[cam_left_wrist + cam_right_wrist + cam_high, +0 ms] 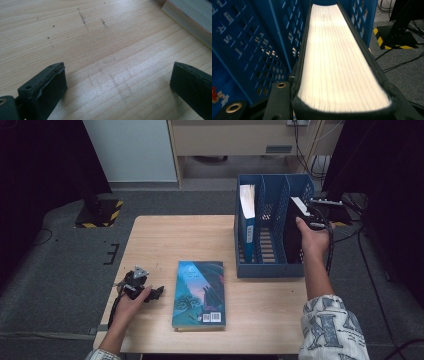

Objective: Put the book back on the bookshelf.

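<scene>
A blue file rack (pixel 265 268) with three slots stands at the table's right. My right gripper (pixel 311 218) is shut on a black-covered book (pixel 294 234), which stands on end and leans in the rack's right slot. In the right gripper view the book's pale page edge (pixel 334 57) runs away from the jaws, with the blue lattice wall (pixel 249 50) to its left. Another book (pixel 247 210) stands in the left slot. A teal picture book (pixel 200 292) lies flat on the table. Left of it, my left gripper (pixel 158 292) rests low over the wood, open (pixel 117 77) with nothing between its fingers.
The teal book's page edge (pixel 190 17) lies just beyond my left gripper's reach, at the upper right of its view. The wooden table (pixel 165 240) is bare at its back left. On the floor stand a yellow-and-black striped base (pixel 100 212) and cables (pixel 370 265).
</scene>
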`<state>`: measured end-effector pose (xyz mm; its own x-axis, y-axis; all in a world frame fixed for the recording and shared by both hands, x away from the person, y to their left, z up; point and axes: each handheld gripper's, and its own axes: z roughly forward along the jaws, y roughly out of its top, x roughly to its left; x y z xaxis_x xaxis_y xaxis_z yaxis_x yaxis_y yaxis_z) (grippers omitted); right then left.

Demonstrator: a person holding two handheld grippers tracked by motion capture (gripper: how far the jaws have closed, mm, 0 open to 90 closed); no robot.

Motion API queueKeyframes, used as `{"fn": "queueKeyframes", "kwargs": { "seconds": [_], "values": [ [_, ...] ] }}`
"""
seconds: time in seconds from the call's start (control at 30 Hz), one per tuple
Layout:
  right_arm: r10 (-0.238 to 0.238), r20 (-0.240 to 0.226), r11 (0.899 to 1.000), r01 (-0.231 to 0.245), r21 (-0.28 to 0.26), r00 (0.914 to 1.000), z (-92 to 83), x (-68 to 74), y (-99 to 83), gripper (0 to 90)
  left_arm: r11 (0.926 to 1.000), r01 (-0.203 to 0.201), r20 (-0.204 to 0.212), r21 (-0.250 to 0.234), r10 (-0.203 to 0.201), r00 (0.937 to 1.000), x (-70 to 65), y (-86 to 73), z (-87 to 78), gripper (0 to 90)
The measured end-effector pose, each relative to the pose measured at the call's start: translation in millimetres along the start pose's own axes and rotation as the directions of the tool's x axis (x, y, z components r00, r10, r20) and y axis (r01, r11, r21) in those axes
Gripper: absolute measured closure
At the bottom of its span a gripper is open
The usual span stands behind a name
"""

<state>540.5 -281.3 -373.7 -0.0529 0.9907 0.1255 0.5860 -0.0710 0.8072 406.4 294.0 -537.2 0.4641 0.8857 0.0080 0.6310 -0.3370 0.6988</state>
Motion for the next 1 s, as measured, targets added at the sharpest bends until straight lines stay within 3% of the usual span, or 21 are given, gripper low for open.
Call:
{"fn": "queueKeyframes", "kwargs": {
  "seconds": [0.3, 0.67, 1.0],
  "values": [
    [-0.05, -0.003, 0.998, 0.05, 0.033, 0.9987, -9.1, 4.5, -9.1, 52.0, 1.0, -0.001, 0.0, 0.0, 0.001, 1.0, -0.1, 0.0, 0.0, 0.0],
    [-0.04, -0.006, 0.998, 0.041, 0.051, 0.9992, -17.3, 3.9, -20.9, 51.3, 1.0, -0.001, 0.001, 0.0, 0.001, 1.0, -0.2, 0.0, 0.0, 0.0],
    [-0.06, -0.006, 0.997, 0.06, 0.039, 0.9982, -20.3, 8.2, -27.5, 50.2, 1.0, -0.001, 0.002, 0.0, 0.001, 1.0, -0.2, 0.0, 0.0, 0.0]
  ]
}}
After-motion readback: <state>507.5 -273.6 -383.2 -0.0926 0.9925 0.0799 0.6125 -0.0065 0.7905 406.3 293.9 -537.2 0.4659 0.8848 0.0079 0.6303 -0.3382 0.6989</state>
